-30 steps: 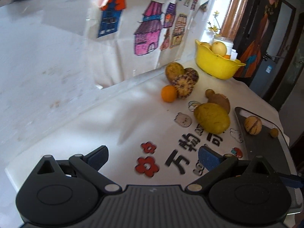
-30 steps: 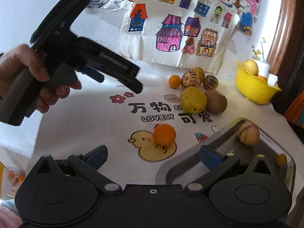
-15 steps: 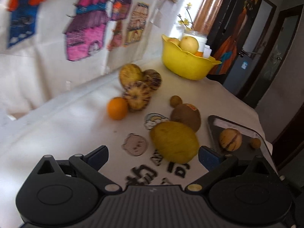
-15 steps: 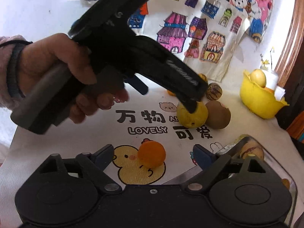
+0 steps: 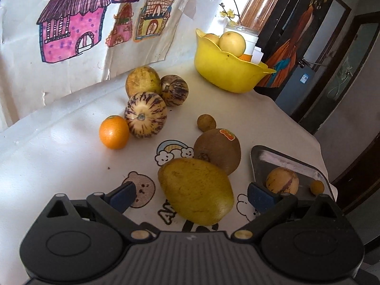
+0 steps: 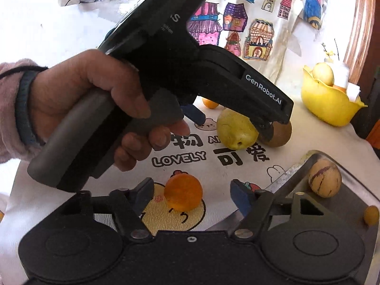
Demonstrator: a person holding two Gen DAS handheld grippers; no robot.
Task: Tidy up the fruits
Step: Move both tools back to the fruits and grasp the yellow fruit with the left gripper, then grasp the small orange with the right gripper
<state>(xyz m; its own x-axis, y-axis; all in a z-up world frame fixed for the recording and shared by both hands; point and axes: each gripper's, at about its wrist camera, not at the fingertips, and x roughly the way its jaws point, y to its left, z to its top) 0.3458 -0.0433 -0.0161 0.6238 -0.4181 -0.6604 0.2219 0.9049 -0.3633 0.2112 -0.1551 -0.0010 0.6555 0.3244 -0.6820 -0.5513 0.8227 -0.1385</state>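
White printed cloth [image 5: 59, 156] under smooth oblong yellow fruit [image 5: 196, 193]

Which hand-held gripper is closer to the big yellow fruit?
Left. The left hand-held gripper straddles the big yellow fruit; the right hand-held gripper, closing around an orange, is farther back.

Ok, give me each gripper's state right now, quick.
Left gripper: open, the big yellow fruit between its fingers but not pressed.
Right gripper: open, jaws have just been closing around the orange, pads not yet touching it.
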